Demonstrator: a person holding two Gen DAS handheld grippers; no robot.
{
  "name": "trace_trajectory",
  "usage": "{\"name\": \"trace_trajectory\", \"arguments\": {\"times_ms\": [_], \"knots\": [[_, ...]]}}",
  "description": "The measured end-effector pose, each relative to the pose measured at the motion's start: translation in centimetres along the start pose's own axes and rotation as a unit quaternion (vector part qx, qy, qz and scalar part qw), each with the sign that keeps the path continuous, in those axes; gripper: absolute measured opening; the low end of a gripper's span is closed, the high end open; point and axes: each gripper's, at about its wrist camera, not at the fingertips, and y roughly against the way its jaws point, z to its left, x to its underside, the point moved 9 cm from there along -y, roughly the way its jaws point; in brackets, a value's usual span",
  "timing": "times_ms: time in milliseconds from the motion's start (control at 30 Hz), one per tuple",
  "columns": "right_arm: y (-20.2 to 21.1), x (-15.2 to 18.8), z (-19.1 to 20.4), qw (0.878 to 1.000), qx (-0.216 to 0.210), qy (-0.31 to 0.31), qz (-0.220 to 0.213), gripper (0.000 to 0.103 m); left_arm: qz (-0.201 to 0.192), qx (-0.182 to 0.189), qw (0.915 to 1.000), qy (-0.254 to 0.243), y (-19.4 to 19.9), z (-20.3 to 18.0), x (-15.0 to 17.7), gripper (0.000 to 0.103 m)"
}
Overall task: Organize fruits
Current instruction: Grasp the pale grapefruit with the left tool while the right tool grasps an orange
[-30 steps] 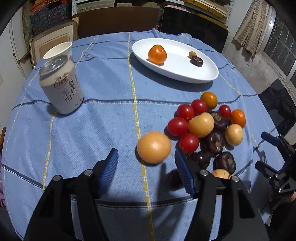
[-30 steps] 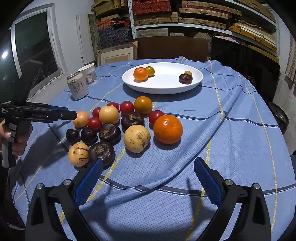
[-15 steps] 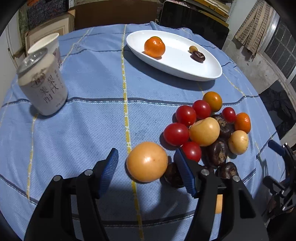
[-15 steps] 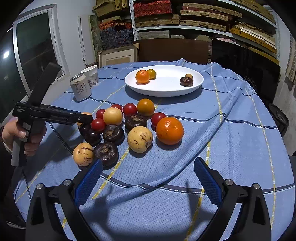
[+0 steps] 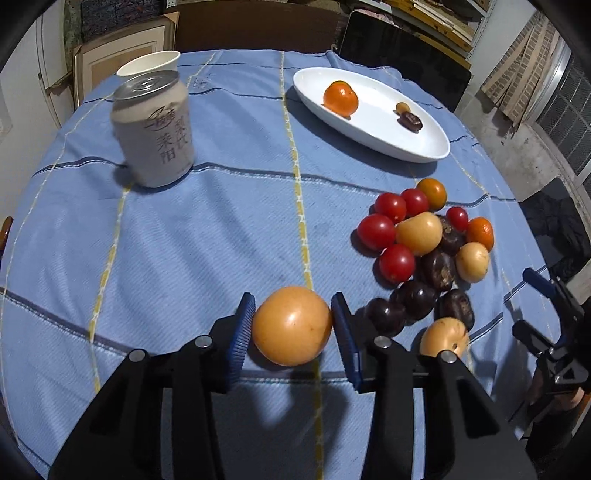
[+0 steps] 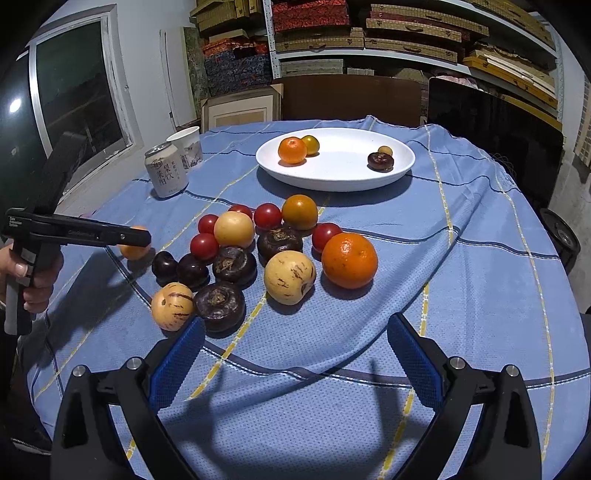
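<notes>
The left tongs (image 5: 293, 325) are closing on a pale orange fruit (image 5: 291, 325) that sits squarely between the blue pads (image 5: 243, 328), which look to be just meeting its sides; the squeeze should stay gentle and centred so the round skin does not slip out before the lift toward the white plate (image 5: 424, 147) far ahead and to their right. The right tongs (image 6: 295, 354) hang wide open and empty, just behind the fruit pile (image 6: 258, 254). The tabletop (image 5: 221, 229) wears a blue checked cloth, a drink can (image 5: 153, 129) and paper cup (image 5: 149, 64) ahead-left, shelves of boxes (image 6: 369, 33) beyond.
</notes>
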Motion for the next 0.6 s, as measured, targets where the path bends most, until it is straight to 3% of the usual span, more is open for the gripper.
{"name": "trace_trajectory", "arguments": {"times_ms": [233,367,500,600], "knots": [[0.3,-0.1,0.7,1.000,-0.002,0.007,-0.001,0.100,0.008,-0.017,0.9997,-0.015,-0.9,-0.3,1.1,0.043],[0.7,-0.1,1.7,1.000,-0.011,0.019,-0.005,0.100,0.001,-0.027,0.9992,-0.028,-1.4,-0.7,1.8,0.053],[1.2,0.0,4.2,0.997,-0.055,0.045,-0.008,0.100,-0.015,-0.041,0.9984,-0.035,-1.2,-0.6,2.1,0.047],[0.9,0.0,5.0,0.997,-0.051,0.061,-0.004,0.100,-0.019,-0.039,0.9986,-0.029,-0.9,-0.2,2.3,0.043]]}}
